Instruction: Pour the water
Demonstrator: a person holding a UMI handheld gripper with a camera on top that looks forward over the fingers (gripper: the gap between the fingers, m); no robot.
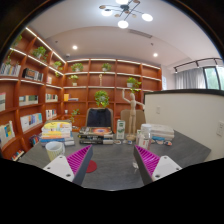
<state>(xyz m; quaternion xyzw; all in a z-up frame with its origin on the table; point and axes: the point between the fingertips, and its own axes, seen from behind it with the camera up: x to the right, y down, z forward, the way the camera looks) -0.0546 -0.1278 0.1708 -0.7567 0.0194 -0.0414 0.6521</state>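
A small clear bottle [120,128] stands upright at the far side of the grey table [112,150], well beyond my fingers. A pale cup [55,150] sits on the table to the left, just outside the left finger. My gripper [112,160] is open above the near part of the table, with only bare tabletop between its magenta pads [78,160]. A small red round mark [90,165] lies on the table by the left pad. I cannot see whether the bottle or the cup holds water.
Stacked books [57,130] lie at the back left, and a white box [158,132] at the back right. A black chair [99,118] and a wooden figure [128,100] stand behind the table. Bookshelves [30,90] line the walls.
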